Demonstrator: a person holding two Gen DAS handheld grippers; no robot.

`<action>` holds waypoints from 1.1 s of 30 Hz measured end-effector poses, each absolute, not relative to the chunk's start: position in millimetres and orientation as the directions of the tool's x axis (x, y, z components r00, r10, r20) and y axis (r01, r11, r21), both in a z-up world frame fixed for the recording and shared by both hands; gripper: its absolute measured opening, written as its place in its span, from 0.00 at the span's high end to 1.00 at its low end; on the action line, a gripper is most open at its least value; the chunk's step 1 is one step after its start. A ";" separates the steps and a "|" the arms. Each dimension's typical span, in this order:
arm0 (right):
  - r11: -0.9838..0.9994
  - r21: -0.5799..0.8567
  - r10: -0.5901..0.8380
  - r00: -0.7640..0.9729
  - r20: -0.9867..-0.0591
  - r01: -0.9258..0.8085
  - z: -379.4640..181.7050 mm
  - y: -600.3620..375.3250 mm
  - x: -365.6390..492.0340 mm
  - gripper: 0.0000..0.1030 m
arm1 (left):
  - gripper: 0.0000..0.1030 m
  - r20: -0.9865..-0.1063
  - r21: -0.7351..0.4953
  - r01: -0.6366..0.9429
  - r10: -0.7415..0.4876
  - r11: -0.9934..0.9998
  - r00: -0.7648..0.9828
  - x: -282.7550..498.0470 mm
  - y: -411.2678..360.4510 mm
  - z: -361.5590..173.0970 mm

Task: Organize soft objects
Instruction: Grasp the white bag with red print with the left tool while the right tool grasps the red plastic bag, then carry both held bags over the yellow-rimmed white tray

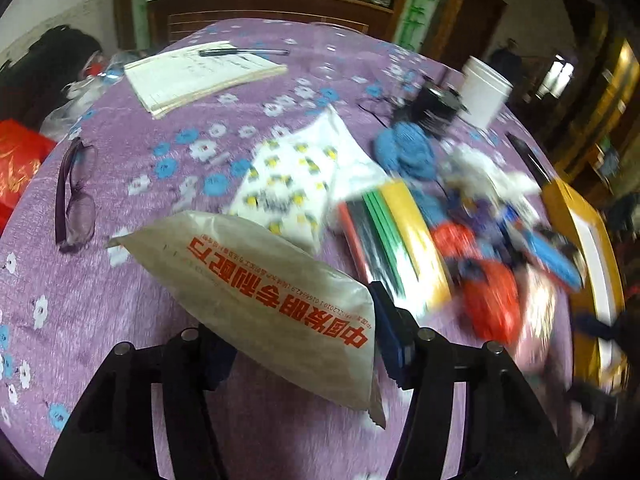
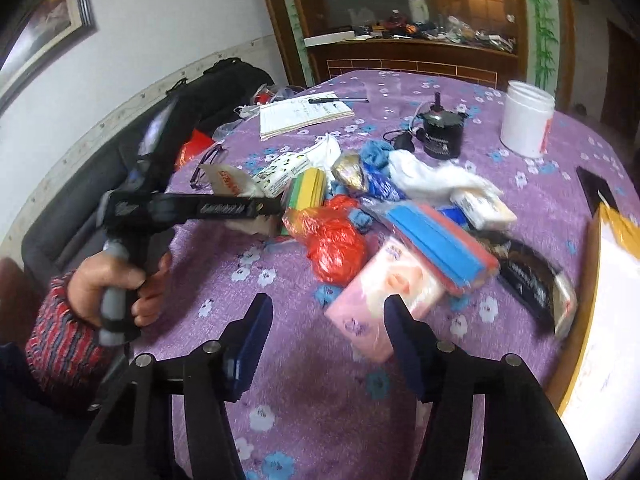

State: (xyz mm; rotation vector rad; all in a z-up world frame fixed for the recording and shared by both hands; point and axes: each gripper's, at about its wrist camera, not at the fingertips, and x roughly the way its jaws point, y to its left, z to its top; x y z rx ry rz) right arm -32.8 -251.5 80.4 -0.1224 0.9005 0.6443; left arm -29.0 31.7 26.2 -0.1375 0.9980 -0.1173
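The white packet (image 1: 256, 280) with red print is clamped between the left gripper's (image 1: 304, 344) pads, low over the tablecloth (image 1: 120, 280). The right gripper (image 2: 326, 340) is held unclenched and empty; its right pad overlaps the pink tissue pack (image 2: 380, 292) at twelve o'clock. The limp packet could slide out if tilted.

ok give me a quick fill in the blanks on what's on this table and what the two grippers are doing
1. The pen lies on top of the ___.
2. The packet between the left gripper's jaws carries ___ print.
3. The flowered tablecloth is mostly ___.
4. The right gripper has its jaws ___, with nothing between them.

Missing words: notebook; red; purple; open
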 end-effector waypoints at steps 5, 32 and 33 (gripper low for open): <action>0.796 0.111 0.434 0.433 -0.790 -0.594 73.6 -225.0 -13.8 0.43 | 0.57 -0.812 -0.209 0.119 -0.240 0.971 0.531 -54.8 35.1 31.5; 0.866 0.392 0.492 0.671 -0.555 -0.311 111.3 -388.9 -29.0 0.67 | 0.58 -0.705 -0.200 0.573 -0.523 0.795 0.479 -87.9 -152.7 119.5; 0.869 0.399 0.482 0.688 -0.542 -0.294 116.9 -402.1 -33.3 0.67 | 0.58 -0.700 -0.199 0.596 -0.539 0.778 0.469 -91.2 -165.9 125.3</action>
